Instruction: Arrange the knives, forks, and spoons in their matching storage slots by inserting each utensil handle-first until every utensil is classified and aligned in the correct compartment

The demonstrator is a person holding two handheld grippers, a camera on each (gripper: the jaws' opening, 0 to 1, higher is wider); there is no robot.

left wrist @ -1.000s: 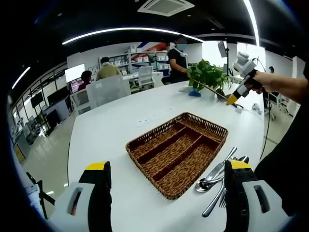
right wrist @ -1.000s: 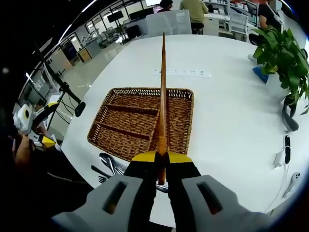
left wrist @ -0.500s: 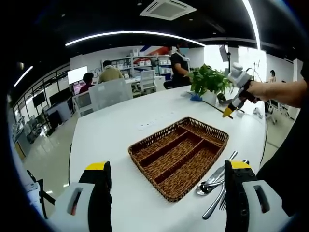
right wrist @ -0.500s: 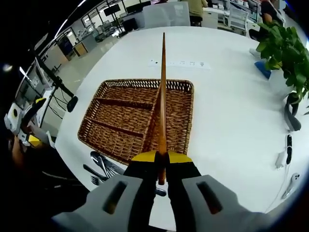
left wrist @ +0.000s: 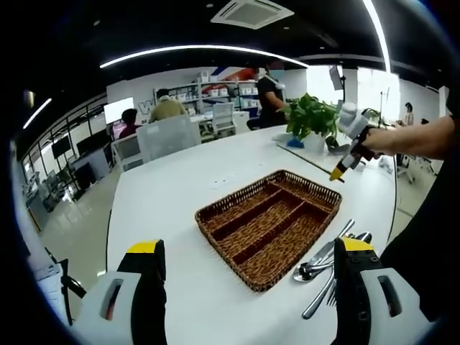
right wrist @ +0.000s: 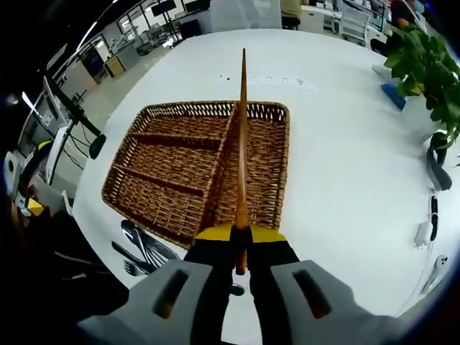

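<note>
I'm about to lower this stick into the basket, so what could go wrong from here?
The right gripper pinches only the stick's near end, so it could pivot or slip on touching the wicker. Its tip hangs over the basket far rim and might catch there. The cutlery pile lies close beside the basket and could get knocked.

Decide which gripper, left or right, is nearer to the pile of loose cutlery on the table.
Left. The left gripper stands open right beside the cutlery pile, whose pieces lie by its jaw. The right gripper is held up beyond the wicker tray, shut on a wooden stick.
</note>
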